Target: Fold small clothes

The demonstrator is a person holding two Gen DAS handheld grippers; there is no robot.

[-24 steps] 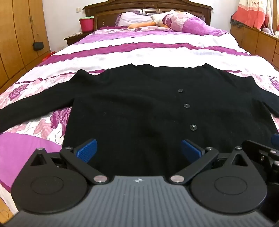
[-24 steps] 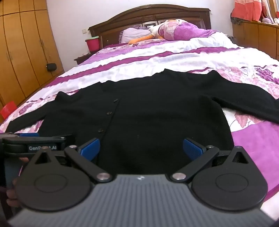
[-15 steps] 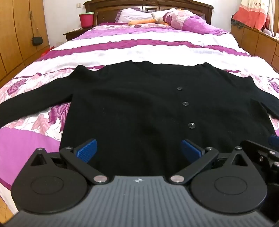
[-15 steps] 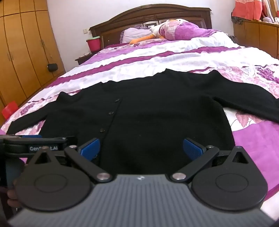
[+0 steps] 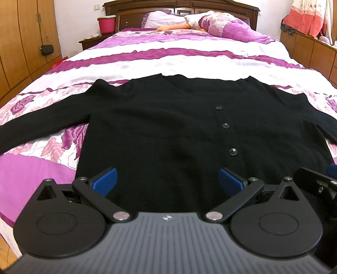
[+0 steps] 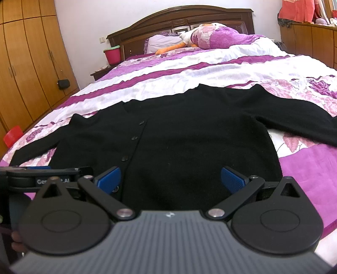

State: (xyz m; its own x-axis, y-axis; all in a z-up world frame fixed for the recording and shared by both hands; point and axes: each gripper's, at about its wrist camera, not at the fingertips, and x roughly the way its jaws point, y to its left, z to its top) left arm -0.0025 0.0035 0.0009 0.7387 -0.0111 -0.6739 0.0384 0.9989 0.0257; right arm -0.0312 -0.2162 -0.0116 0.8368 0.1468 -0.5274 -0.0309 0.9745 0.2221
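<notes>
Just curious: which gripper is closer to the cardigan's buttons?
Left, it seems. The buttons sit just ahead of the left gripper, toward its right finger; the right gripper hovers farther right, buttons off its left.

Both wrist cameras sit low at the foot of the bed (image 5: 189,57), facing its headboard (image 6: 179,16). Left view looks from the left side, close over the black cardigan (image 5: 168,130) hem; right view from the right side, equally close. Shared: cardigan, its buttons (image 6: 134,138), bedspread, pillows, wardrobe (image 5: 21,42).
</notes>
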